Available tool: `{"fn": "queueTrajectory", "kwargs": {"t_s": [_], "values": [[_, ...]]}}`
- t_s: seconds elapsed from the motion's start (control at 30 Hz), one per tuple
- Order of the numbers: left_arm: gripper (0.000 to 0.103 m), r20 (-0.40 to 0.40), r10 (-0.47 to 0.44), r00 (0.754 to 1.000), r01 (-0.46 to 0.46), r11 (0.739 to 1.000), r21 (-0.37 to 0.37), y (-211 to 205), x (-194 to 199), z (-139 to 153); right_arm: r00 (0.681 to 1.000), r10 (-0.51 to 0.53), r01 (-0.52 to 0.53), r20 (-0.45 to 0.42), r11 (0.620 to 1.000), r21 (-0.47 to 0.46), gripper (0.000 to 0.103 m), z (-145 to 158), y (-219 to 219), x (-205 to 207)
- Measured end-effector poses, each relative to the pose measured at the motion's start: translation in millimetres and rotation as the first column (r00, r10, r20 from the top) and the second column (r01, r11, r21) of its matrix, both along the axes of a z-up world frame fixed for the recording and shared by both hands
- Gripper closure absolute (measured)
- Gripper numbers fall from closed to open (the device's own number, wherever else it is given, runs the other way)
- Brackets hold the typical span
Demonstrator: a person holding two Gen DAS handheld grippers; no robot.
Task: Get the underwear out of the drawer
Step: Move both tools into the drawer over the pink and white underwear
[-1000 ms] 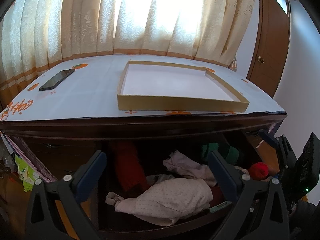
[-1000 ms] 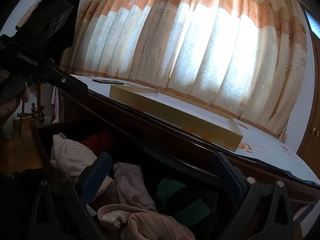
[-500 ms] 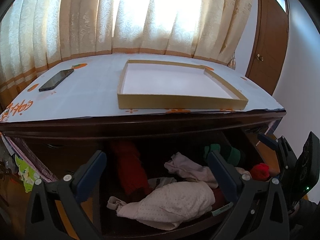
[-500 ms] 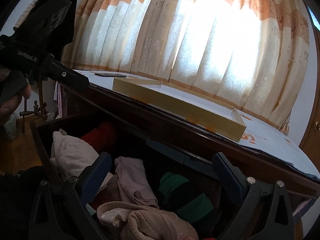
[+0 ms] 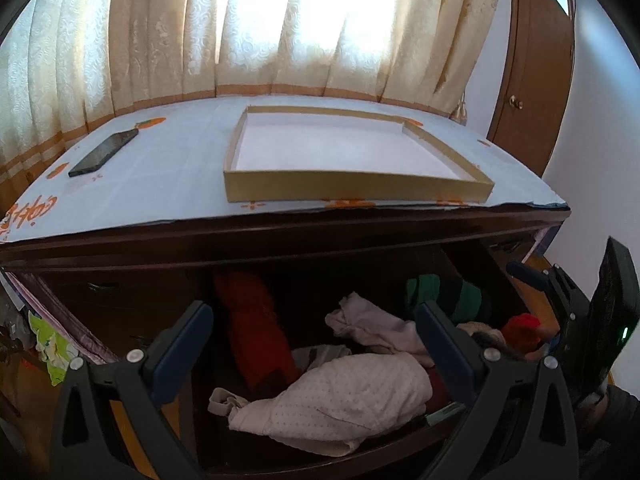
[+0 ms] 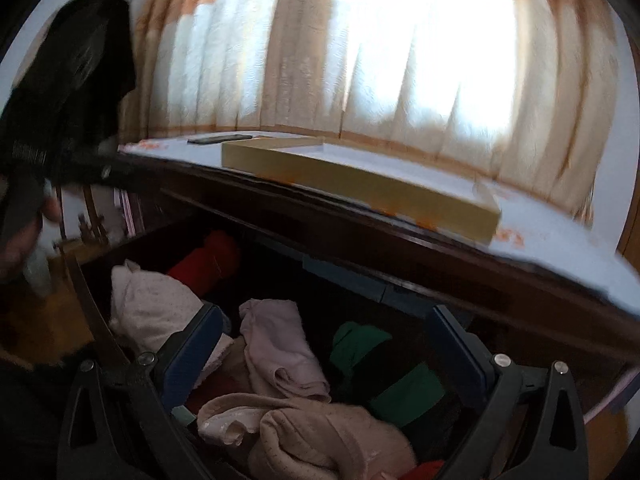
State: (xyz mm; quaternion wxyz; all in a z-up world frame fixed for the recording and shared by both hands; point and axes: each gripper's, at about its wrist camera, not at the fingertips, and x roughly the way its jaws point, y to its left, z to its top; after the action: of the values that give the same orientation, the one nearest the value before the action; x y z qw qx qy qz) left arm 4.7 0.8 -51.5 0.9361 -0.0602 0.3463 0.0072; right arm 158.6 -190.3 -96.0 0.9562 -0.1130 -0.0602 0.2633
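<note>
In the open drawer [image 5: 328,468] under the desk [image 5: 160,184]: one dotted white underwear [image 5: 340,396], long axis crosswise, lay just below and between the wide-open, empty jaws of the left gripper [image 5: 312,328], nearer than the right gripper [image 6: 324,332], likewise wide and empty.

A dark wooden dresser [image 5: 280,236] carries a pale blue printed cover sheet [image 5: 172,176] with orange markings over its top. On the sheet lie a shallow gold-sided cardboard box lid with a white inside [image 5: 352,190], and, well apart to its left, a black smartphone [image 5: 104,152].
</note>
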Motion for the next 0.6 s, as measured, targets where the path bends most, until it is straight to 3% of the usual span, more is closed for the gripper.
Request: {"fn": "queueTrajectory", "kwargs": {"t_s": [0.1, 0.23, 0.43, 0.6], "values": [[0.0, -0.019, -0.006, 1.0, 0.006, 1.0, 0.003, -1, 2, -6, 0.997, 0.032, -0.027, -0.066, 0.997, 0.078, 0.001, 3, -13, 8], [0.0, -0.043, -0.009, 0.999, 0.009, 1.0, 0.008, -1, 4, -14, 0.992, 0.029, -0.016, -0.125, 0.995, 0.103, 0.001, 7, -25, 13], [0.0, -0.086, -0.024, 0.996, 0.026, 1.0, 0.016, -4, 9, -25, 0.987, -0.039, 0.051, -0.158, 0.996, 0.075, 0.001, 18, -37, 11], [0.0, -0.128, -0.057, 0.99, 0.058, 0.998, 0.003, -10, 12, -35, 0.966, -0.081, 0.07, -0.246, 0.996, -0.052, 0.001, 16, -25, 13]]}}
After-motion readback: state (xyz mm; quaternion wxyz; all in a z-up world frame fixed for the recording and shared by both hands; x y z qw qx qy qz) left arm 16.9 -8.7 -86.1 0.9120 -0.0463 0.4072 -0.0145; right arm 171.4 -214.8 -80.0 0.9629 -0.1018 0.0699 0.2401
